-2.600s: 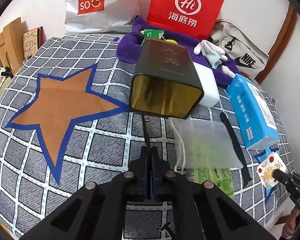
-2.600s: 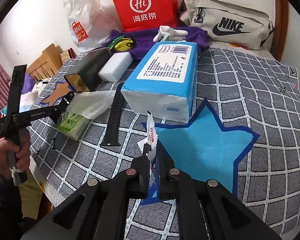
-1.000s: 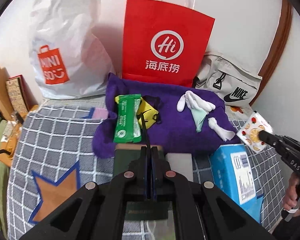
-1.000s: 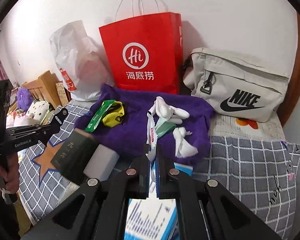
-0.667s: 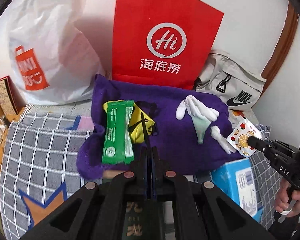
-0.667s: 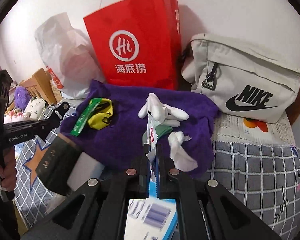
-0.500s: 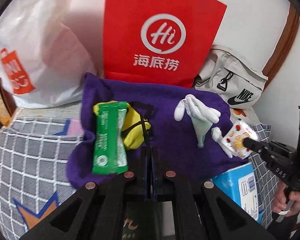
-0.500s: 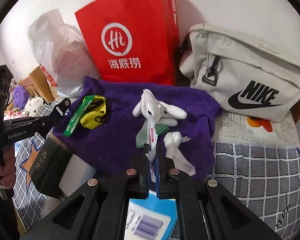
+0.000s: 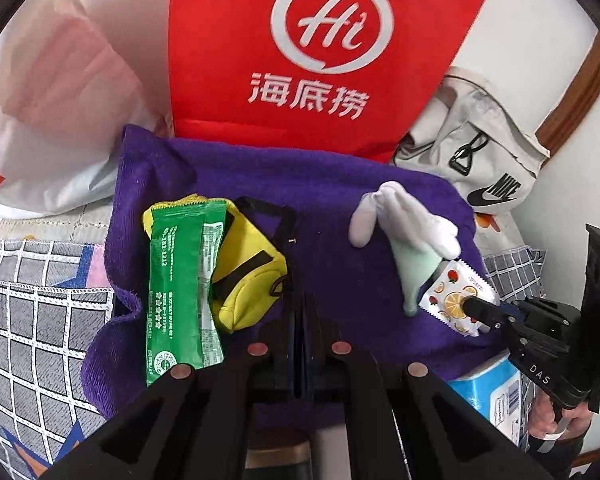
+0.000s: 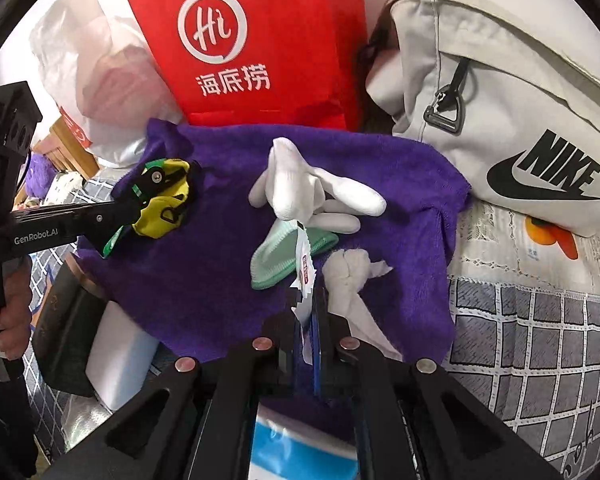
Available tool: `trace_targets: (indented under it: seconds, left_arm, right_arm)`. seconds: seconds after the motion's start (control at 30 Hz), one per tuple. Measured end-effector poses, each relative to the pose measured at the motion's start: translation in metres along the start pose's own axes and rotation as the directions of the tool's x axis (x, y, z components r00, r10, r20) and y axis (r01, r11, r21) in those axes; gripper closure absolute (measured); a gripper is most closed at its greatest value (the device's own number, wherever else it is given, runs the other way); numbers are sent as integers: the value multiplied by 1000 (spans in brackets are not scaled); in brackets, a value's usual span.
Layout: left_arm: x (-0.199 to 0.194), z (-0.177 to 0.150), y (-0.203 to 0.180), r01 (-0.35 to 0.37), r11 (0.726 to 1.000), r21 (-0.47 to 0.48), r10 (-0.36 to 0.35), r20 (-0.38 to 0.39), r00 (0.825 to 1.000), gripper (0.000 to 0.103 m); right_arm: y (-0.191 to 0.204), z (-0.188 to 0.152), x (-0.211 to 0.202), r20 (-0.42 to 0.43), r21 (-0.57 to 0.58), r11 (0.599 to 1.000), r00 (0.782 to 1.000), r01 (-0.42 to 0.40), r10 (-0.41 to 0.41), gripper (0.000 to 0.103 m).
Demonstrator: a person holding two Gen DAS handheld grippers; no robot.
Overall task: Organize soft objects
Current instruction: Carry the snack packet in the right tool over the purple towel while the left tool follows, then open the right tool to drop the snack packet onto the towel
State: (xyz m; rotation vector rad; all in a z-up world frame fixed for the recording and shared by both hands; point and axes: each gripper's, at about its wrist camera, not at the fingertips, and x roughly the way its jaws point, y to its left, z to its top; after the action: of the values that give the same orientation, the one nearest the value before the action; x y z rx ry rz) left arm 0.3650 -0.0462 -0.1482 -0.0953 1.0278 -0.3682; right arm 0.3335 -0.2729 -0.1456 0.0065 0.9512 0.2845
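purple towel (image 9: 324, 200), red bag (image 9: 316, 48), green packet (image 9: 182, 292), yellow pouch (image 9: 248, 276).

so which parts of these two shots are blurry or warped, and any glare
Left wrist view: fisheye bends the red bag; purple towel sharp; no strong glare. Right wrist view: grey Nike bag bulges at the edge; fruit-print packet shows a pixelated patch.

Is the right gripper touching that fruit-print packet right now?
Touching. The left wrist view shows the right gripper shut on the fruit-print packet, fingertips pinching its face above the purple towel.
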Motion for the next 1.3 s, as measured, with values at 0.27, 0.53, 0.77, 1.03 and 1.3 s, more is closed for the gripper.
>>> trace_targets:
  seconds: [0.27,0.53,0.77,1.03,1.3]
  left_arm:
    - [8,0,4,-45,999,-9,45,-42,998,98]
    - [-17,-3,10,-129,992,-9,129,4,992,59]
    - [-53,-15,28,-140,989,-40,142,42,989,53]
    - [-96,-40,56,-164,982,-89,172,85,981,50]
    - [-123,-63,81,-157,979,-129,173,124,977,50]
  right_arm:
    - [0,1,-1,-5,-23,997,998,70,-70,81]
    - [7,0,-24,41,-30,994,994,103,-102,45]
    - [44,-13,-60,95,-49,998,995,25,-20,27]
    - [125,-50,-57,35,-182,982,998,-42,49,27]
    - [172,-81,-32,-68,-332,943,997,13,-38,27]
